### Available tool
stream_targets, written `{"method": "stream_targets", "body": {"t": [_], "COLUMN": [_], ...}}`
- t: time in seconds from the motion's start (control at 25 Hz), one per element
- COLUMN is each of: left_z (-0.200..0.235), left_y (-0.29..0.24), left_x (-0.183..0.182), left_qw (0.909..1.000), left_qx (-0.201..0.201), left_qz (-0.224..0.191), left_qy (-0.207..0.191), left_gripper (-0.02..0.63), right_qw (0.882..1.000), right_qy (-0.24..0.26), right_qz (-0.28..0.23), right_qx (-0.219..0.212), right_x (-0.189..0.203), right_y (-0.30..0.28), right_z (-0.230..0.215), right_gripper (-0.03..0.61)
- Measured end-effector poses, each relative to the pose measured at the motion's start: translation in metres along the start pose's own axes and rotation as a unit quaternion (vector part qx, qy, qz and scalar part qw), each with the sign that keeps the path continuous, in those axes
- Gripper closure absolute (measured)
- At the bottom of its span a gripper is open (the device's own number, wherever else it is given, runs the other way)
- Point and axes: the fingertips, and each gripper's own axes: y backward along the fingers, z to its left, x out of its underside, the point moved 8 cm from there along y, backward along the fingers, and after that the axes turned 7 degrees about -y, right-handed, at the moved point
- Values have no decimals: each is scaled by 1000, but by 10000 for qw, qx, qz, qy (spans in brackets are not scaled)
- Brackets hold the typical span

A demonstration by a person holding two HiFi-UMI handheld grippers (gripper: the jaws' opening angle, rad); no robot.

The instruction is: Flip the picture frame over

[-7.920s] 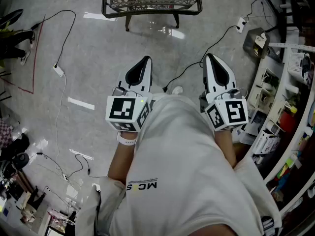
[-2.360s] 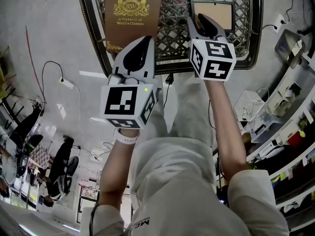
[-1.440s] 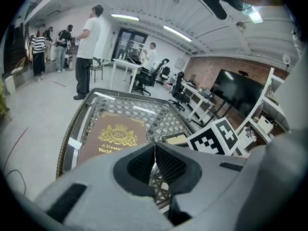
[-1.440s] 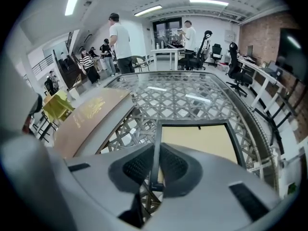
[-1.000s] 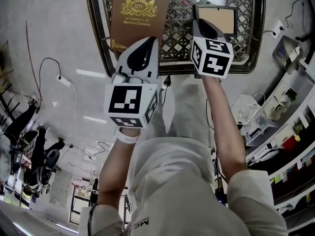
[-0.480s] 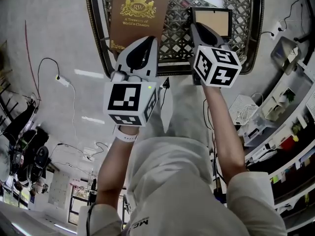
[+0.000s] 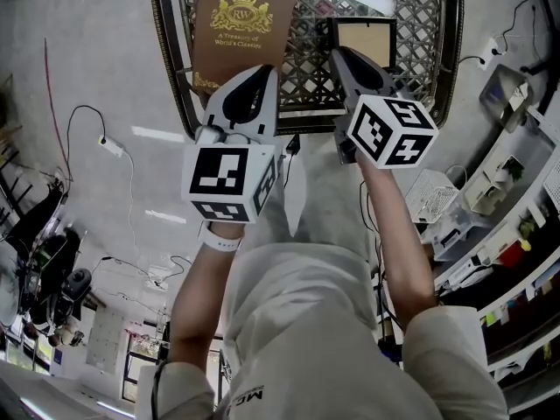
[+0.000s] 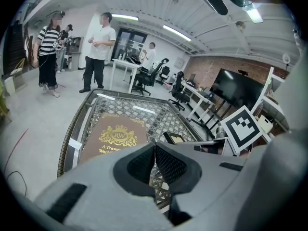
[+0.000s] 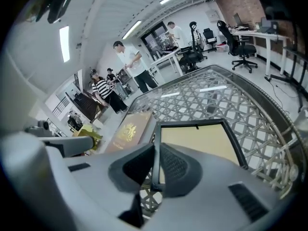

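Gripping the picture frame (image 9: pixel 197 137) by its left-hand rail, the right gripper (image 9: pixel 155 170) has both pads pressed on the black moulding close to the near corner. The frame's tan panel faces upward and towards the camera. It sits over the right half of the lattice table (image 7: pixel 168 55), with its gripped corner raised clear of the metal mesh. Whether its far edge touches the mesh cannot be judged from these views.

The left gripper (image 8: pixel 154 161) has its jaws together with nothing between them. It hangs over the table's near rim, just short of the near edge of the book (image 7: pixel 242 26). This brown volume, stamped with a gold crest, lies flat on the left half of the table, well apart from the frame. Three persons (image 8: pixel 98 47) stand on the floor beyond the table's far end.
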Motion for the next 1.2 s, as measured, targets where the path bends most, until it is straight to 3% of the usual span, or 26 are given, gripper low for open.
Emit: {"method": "stream_targets", "body": {"t": [0.6,0.8,1.2], "left_z": [-8,-10,-14], "left_y": [-3,-2,0], "left_x": [4,4,4], "left_qw": [9999,9998,9997], "left_qx": [27,25,-21], "left_qz": [21,-3,-33], "left_qy": [108,206,247], "left_gripper": [586,585,585], "right_qw": [9935,9840,9639], "right_qy": [-488,-1009,-1575], "right_qz": [-49,-49,110], "right_qx": [-1029,-1469,-2145], "right_x": [-7,-10,-18], "right_y": [10,10,10], "right_z": [14,16,19], "right_gripper": [525,525,525]}}
